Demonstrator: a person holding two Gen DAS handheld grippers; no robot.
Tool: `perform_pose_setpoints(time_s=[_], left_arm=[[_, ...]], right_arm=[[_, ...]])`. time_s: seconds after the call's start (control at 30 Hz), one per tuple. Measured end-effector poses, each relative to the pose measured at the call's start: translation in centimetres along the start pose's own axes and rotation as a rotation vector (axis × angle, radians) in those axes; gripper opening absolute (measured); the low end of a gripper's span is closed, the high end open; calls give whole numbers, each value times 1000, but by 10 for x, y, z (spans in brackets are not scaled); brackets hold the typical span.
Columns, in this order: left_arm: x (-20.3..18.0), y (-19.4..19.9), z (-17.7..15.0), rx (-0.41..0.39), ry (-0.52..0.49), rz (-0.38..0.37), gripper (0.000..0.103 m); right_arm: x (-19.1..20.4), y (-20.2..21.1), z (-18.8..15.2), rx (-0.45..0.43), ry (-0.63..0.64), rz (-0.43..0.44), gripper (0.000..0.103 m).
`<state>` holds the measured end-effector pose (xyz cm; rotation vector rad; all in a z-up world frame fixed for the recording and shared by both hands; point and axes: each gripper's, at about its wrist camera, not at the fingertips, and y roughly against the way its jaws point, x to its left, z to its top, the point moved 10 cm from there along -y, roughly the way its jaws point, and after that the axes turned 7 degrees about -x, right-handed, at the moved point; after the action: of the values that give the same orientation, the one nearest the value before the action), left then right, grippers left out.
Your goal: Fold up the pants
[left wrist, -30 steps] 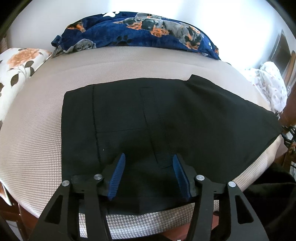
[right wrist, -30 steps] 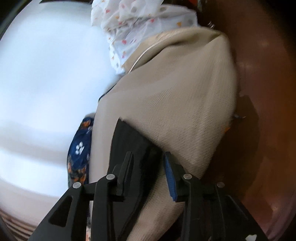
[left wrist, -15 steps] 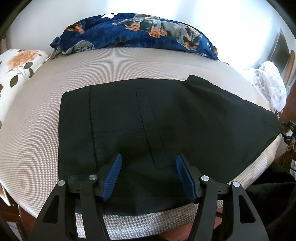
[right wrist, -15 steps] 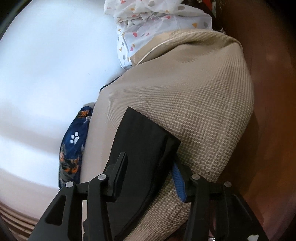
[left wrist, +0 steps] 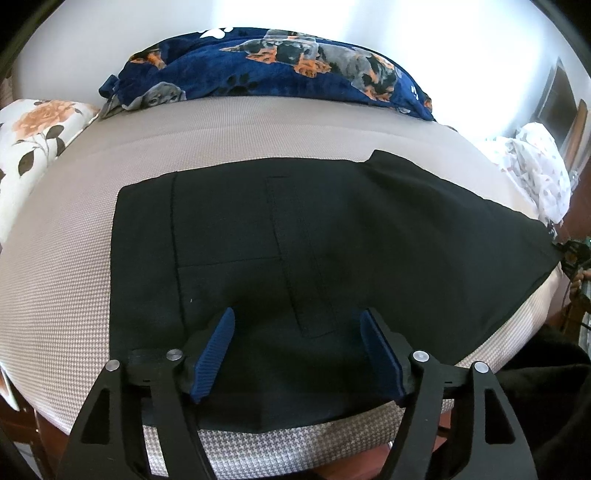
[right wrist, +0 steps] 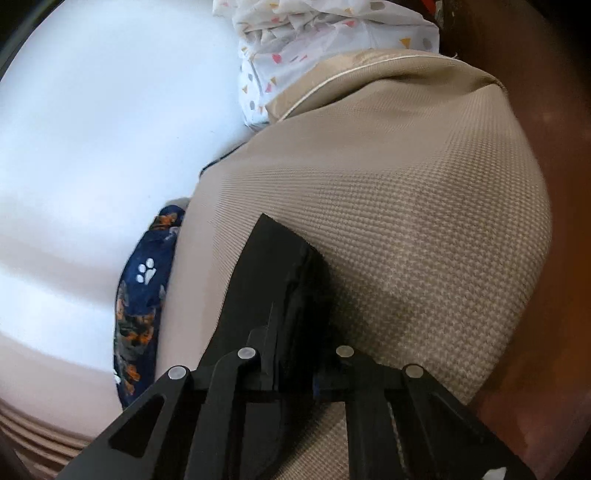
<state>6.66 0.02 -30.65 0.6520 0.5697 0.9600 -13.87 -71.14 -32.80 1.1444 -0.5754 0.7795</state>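
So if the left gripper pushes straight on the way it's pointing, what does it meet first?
Most likely the black pants, spread flat on the beige mattress. The left gripper has its jaws opening, nothing between them; its height above the cloth is unclear.

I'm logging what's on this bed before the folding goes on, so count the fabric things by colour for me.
Black: 1, the pants
Navy with dog print: 1, the blanket
White with orange roses: 1, the pillow
White with small coloured shapes: 1, the crumpled cloth
Beige: 1, the bed cover beneath them
Total: 5

Beige woven bed cover, white wall, reddish-brown floor.
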Motion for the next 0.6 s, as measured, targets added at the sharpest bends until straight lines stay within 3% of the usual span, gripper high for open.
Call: perform_pose_setpoints(time_s=[0.13, 0.33, 0.6], left_arm=[[-1, 0, -2, 2, -8, 5, 75], [-5, -3, -4, -2, -23, 9, 79], [-8, -4, -6, -10, -50, 20, 81]], right_arm=[[2, 3, 0, 1, 25, -22, 11], [31, 13, -2, -46, 65, 24, 11], [77, 13, -27, -21, 144, 68, 11]])
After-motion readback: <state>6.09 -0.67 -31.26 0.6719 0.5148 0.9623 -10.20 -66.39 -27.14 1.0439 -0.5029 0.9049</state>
